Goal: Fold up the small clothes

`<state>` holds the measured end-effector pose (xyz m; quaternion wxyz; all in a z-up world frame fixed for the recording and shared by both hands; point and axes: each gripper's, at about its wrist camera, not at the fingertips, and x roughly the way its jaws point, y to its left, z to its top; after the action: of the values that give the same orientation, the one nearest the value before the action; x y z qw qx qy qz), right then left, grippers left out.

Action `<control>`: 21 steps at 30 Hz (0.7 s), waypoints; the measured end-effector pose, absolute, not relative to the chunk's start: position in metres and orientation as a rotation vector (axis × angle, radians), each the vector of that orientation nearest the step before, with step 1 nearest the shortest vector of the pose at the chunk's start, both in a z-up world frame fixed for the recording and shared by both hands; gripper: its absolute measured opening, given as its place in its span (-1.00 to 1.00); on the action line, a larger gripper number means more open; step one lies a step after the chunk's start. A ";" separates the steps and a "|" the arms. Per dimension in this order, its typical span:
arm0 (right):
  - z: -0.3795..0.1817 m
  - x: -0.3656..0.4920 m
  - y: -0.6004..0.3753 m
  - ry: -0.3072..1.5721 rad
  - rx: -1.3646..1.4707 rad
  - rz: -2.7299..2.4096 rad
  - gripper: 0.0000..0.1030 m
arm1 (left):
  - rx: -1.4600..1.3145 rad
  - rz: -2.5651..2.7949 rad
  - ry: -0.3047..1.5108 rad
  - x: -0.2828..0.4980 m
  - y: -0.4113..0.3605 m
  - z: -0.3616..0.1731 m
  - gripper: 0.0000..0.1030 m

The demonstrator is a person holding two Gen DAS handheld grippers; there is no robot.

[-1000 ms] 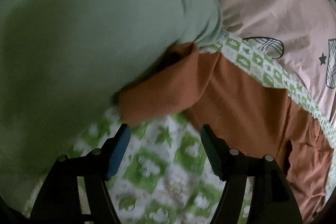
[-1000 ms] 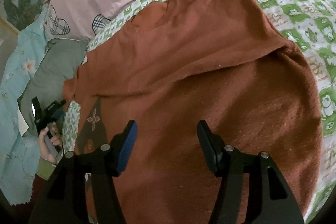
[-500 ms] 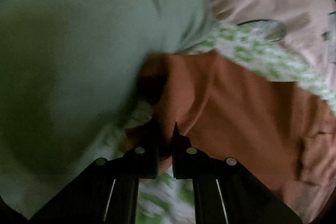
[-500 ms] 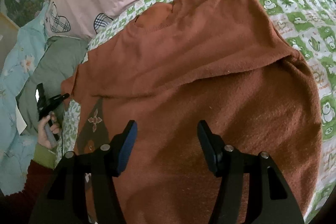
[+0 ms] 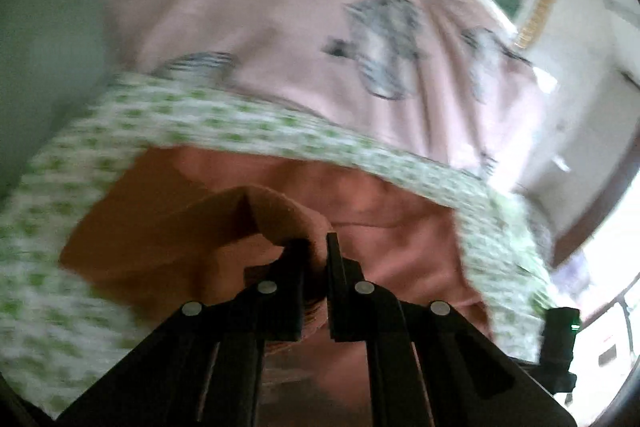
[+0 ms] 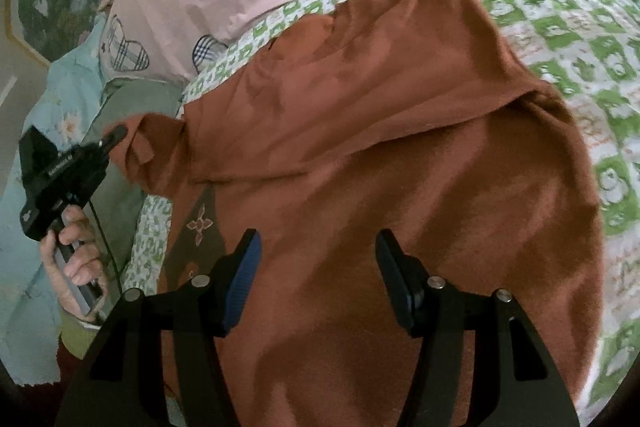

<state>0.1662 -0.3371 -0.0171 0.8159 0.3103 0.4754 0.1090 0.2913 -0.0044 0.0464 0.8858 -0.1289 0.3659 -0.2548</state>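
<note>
Left gripper (image 5: 318, 255) pinched nearly closed on a raised fold of the rust-orange sweater (image 6: 380, 155), low centre of the left wrist view. Right gripper (image 6: 318, 267) wide apart, gripping nothing, above the sweater spread over the green-checked sheet (image 6: 560, 11), filling mid-frame.

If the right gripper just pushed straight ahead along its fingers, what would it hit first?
Most likely the rust-orange sweater: the open right gripper has its fabric between and beyond its fingers. How high it hovers above the cloth is unclear.
</note>
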 end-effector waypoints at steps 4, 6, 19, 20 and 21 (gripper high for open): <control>-0.019 0.159 -0.354 1.004 0.691 0.199 0.17 | -0.263 -0.613 0.823 0.300 -0.077 0.024 -0.88; -0.021 0.157 -0.360 1.000 0.699 0.183 0.17 | -0.252 -0.621 0.860 0.309 -0.103 0.004 -0.88; -0.027 0.176 -0.356 1.009 0.719 0.196 0.18 | -0.136 -0.582 0.913 0.267 -0.094 -0.041 0.11; -0.027 0.180 -0.351 1.010 0.716 0.208 0.18 | -0.135 -0.571 0.909 0.262 -0.084 -0.039 0.11; -0.026 0.183 -0.347 1.010 0.713 0.219 0.18 | -0.135 -0.556 0.905 0.257 -0.073 -0.038 0.11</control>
<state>0.1830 -0.3469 -0.0264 0.8092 0.3337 0.4726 0.1025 0.2574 -0.0735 -0.0376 0.8601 -0.0644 0.4311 -0.2651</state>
